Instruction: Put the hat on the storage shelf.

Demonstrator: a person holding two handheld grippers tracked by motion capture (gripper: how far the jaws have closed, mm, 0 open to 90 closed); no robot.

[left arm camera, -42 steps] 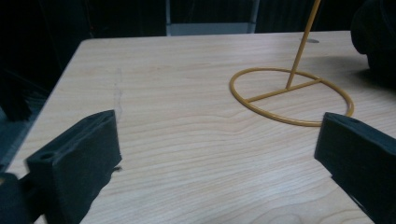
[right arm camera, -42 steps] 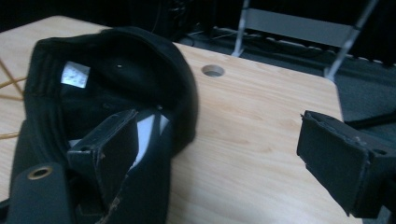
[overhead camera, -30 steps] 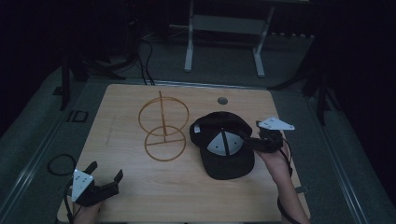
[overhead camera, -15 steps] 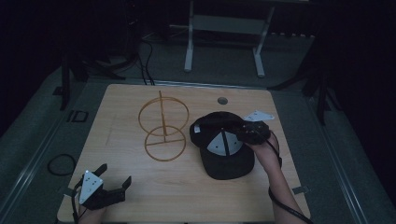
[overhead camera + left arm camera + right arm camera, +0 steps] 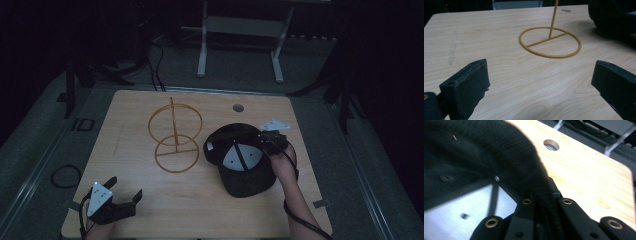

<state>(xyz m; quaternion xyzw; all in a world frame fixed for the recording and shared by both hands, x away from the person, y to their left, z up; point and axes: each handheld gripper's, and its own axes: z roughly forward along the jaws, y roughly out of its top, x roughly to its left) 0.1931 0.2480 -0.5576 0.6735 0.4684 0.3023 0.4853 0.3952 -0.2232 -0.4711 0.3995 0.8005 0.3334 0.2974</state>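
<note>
On the table [image 5: 150, 200], the right gripper [image 5: 264, 141] has just closed its jaws on the rim of the black cap [image 5: 240, 175]; the left gripper [image 5: 122, 192] stands apart, near the wire stand [image 5: 175, 142].

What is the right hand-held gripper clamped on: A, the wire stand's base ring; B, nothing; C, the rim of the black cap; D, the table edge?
C: the right hand-held gripper has its jaws shut on the cap rim, seen up close in the right gripper view.

bare table [image 5: 125, 125] left | wire stand [image 5: 175, 142] blocks centre | cap [image 5: 242, 160] right
</note>
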